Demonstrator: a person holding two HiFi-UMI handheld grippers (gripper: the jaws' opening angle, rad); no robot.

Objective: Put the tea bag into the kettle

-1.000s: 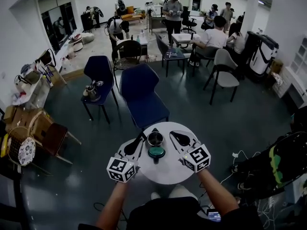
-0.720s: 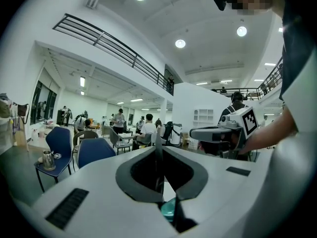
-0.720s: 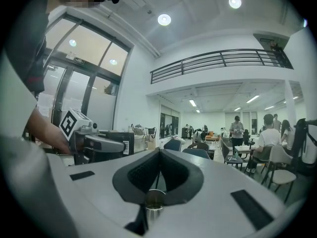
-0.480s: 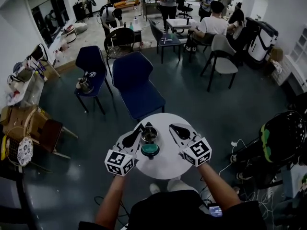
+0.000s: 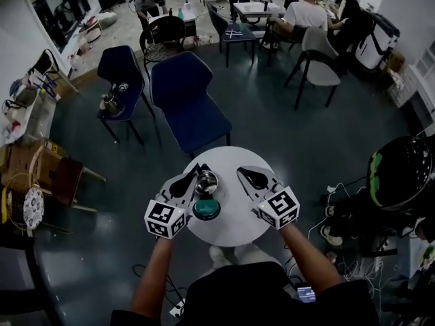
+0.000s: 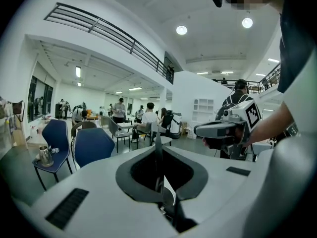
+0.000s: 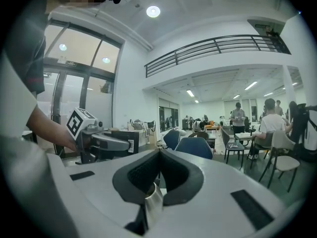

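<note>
A small steel kettle [image 5: 206,180] stands open on the round white table [image 5: 234,231], with its green lid [image 5: 206,210] lying just in front of it. My left gripper [image 5: 196,170] is held at the kettle's left side, jaws shut. On the kettle's right my right gripper [image 5: 240,171] is also shut. In the left gripper view the jaws [image 6: 158,142] meet in a line and point out into the room; the right gripper view shows the same [image 7: 159,150]. A pale strip sits in the hollow behind each pair of jaws; I cannot tell what it is. No tea bag shows on the table.
A blue chair [image 5: 187,100] stands just beyond the table. Further left, another blue chair [image 5: 112,80] carries a metal pot [image 5: 111,104]. Boxes and a cluttered shelf line the left wall [image 5: 27,161]. Bags and cables lie at the right [image 5: 397,175]. People sit at tables at the back.
The head view has tipped further down, so the table sits higher in frame. Both grippers stay shut beside the kettle; the left one has edged closer to it.
</note>
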